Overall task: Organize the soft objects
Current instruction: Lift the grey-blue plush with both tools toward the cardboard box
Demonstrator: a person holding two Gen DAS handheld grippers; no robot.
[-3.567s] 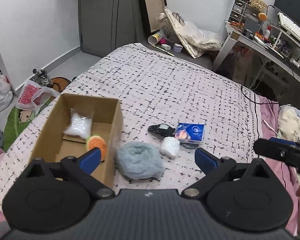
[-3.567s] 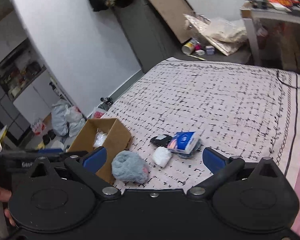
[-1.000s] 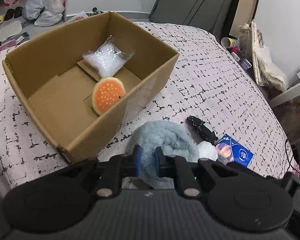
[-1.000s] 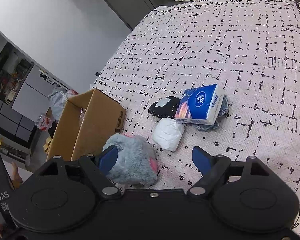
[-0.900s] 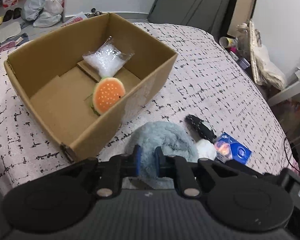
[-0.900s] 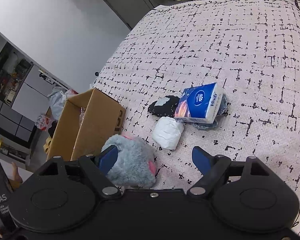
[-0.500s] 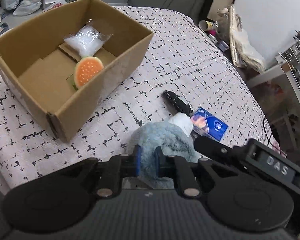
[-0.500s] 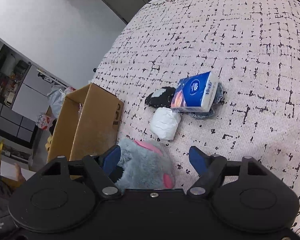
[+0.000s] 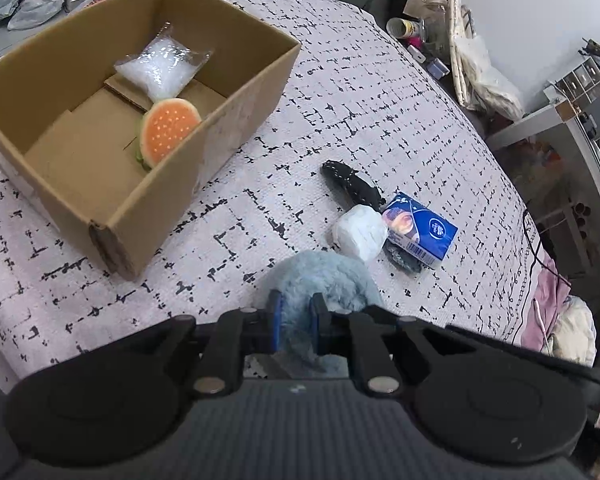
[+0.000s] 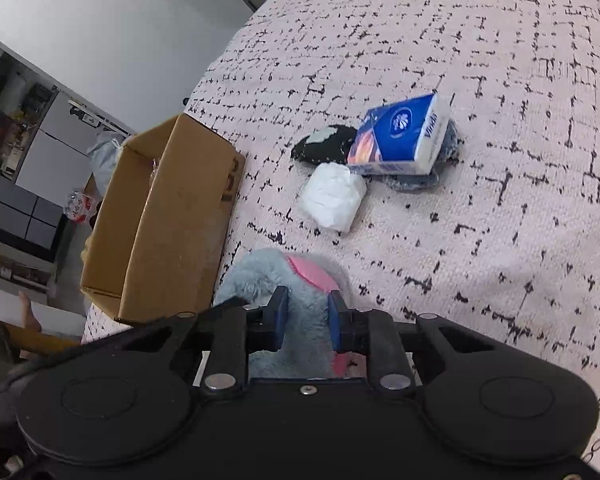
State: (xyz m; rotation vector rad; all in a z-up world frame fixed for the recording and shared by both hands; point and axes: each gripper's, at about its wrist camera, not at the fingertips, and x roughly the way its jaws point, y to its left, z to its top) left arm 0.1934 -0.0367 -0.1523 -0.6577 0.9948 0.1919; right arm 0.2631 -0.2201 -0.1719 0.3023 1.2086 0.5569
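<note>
Left gripper (image 9: 294,322) and right gripper (image 10: 306,318) each pinch the grey plush toy (image 10: 300,300) between them.

The blue tissue pack (image 10: 400,136) reads "Vinda" on its side

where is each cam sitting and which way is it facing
Left wrist: on the left gripper, looking down along its fingers at the plush, with the box beyond; only the gripper shows.
Right wrist: on the right gripper, looking down at the plush; a bare foot shows at the left edge.
Both share the plush, box, tissue pack and bed.
</note>
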